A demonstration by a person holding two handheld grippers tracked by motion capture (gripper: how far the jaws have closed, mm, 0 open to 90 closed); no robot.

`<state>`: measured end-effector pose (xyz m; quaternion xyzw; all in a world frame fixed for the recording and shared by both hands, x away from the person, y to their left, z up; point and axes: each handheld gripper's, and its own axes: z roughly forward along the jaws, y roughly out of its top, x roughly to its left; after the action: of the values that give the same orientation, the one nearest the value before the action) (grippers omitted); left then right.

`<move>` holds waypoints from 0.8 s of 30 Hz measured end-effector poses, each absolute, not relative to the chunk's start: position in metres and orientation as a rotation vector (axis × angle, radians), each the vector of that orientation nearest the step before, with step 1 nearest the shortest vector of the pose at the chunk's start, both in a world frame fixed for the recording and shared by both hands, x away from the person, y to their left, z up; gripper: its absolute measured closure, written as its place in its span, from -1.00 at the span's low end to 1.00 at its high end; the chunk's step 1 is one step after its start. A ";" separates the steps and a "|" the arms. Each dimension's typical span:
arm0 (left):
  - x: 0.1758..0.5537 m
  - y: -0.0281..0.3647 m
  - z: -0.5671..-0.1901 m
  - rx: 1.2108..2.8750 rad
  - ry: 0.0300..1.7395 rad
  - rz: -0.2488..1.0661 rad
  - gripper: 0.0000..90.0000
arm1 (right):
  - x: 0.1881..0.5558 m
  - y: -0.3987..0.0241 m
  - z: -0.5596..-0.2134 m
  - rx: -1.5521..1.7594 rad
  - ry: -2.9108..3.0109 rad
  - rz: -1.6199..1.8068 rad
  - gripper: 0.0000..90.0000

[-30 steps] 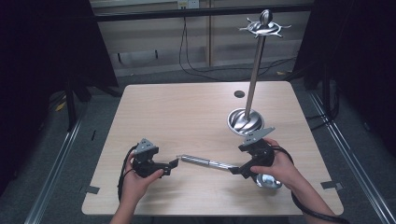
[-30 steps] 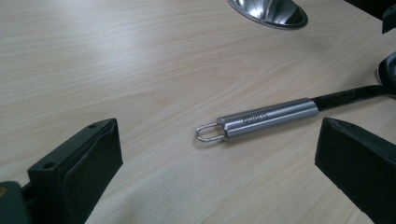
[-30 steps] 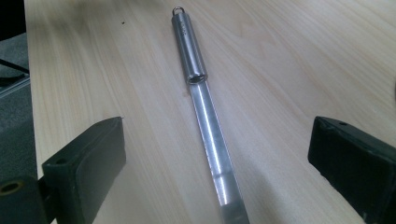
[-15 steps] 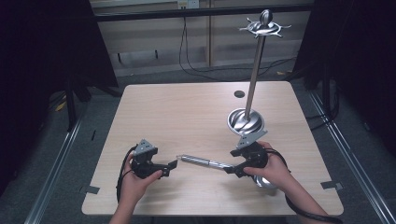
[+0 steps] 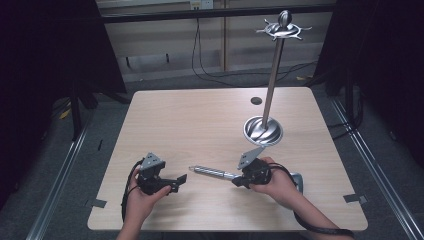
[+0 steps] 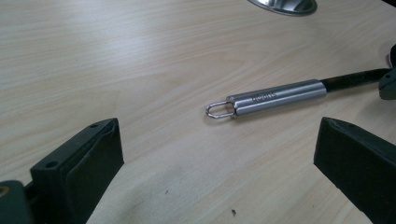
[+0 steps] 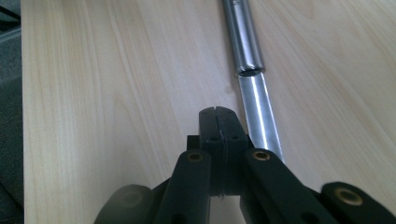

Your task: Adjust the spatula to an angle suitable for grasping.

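Observation:
A steel utensil (image 5: 214,173) lies flat near the table's front edge, and its wire hanging loop (image 6: 218,110) points toward my left gripper. My left gripper (image 5: 178,181) (image 6: 219,158) rests on the table a short way from that loop, open, with nothing between its jaws. My right gripper (image 5: 239,181) (image 7: 218,122) is shut, jaw against jaw, with nothing held. The utensil's thin shaft (image 7: 259,111) runs just beside it. The utensil's head (image 5: 298,179) is mostly hidden behind the right hand. A tall steel stand (image 5: 270,80) with a round base (image 5: 263,131) and a hooked top (image 5: 283,29) rises at the right.
A small dark round hole (image 5: 256,100) marks the table (image 5: 200,125) behind the stand. Cables trail from both grippers off the front edge. Metal rails run along the floor on both sides of the table.
My right hand and gripper have slid left along the utensil toward its handle. The left gripper and the stand have stayed put.

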<state>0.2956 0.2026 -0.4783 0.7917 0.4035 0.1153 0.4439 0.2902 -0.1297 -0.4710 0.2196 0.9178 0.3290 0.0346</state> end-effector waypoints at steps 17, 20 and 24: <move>0.294 0.204 -0.481 1.968 1.004 0.272 -0.95 | 0.304 -0.107 -0.490 0.712 2.809 0.976 1.00; 0.295 0.203 -0.481 1.968 1.002 0.273 -0.95 | 0.305 -0.106 -0.490 0.733 2.806 0.975 1.00; 0.295 0.200 -0.480 1.969 0.995 0.269 -0.95 | 0.310 -0.101 -0.488 0.740 2.806 0.936 1.00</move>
<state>0.2955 0.1999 -0.4802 0.7941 0.4011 0.1085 0.4435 0.3096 -0.1011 -0.4883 0.2423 0.9193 0.3065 0.0462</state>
